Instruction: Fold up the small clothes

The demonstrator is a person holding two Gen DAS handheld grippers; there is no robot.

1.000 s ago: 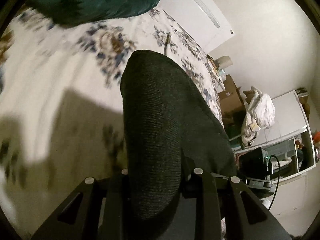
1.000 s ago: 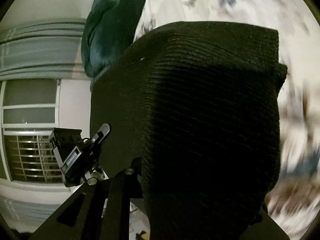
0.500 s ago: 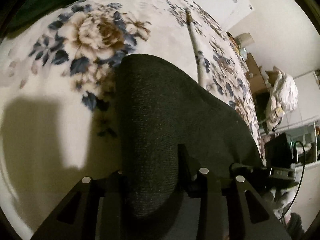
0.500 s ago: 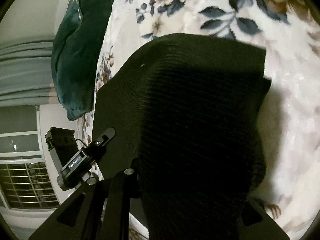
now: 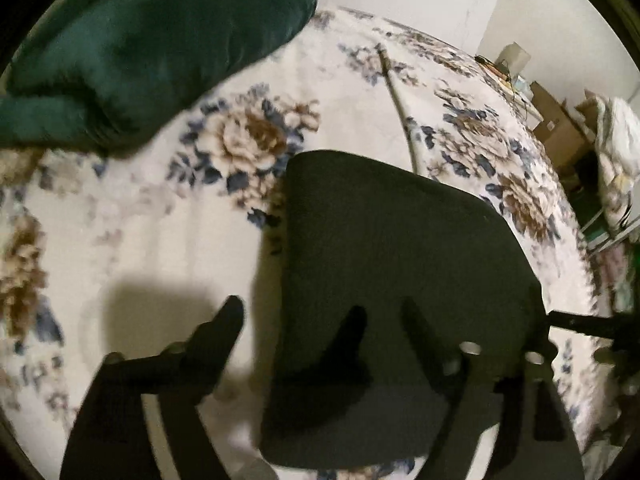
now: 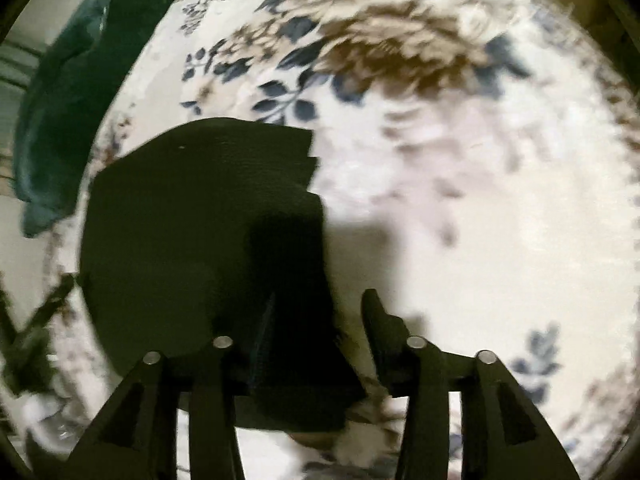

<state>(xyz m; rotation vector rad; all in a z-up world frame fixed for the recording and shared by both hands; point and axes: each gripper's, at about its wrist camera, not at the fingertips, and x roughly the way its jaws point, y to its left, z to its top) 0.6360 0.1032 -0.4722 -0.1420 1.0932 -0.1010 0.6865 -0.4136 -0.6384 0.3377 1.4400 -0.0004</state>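
A black knit garment (image 5: 400, 240) lies folded flat on the floral blanket (image 5: 120, 240). In the left wrist view my left gripper (image 5: 320, 312) hovers over its near left edge. Its jaws are opening: one finger (image 5: 224, 320) is over bare blanket, the other over the cloth, and neither pad presses on it. The right wrist view shows the same garment (image 6: 192, 208) at the left. My right gripper (image 6: 320, 304) straddles its near right edge with jaws opening. One fingertip (image 6: 372, 308) is clear of the cloth; the other is lost against the dark fabric.
A dark green cushion (image 5: 152, 40) lies on the blanket beyond the garment, also seen as a cushion (image 6: 72, 100) at the upper left. A thin pale rod (image 5: 400, 108) crosses the bed. Cardboard boxes (image 5: 560, 132) and clutter stand past the bed's right edge.
Both grippers held the garment up, shut on its edge. They came down, the garment now rests flat on the blanket, and both pairs of jaws have spread and let go.
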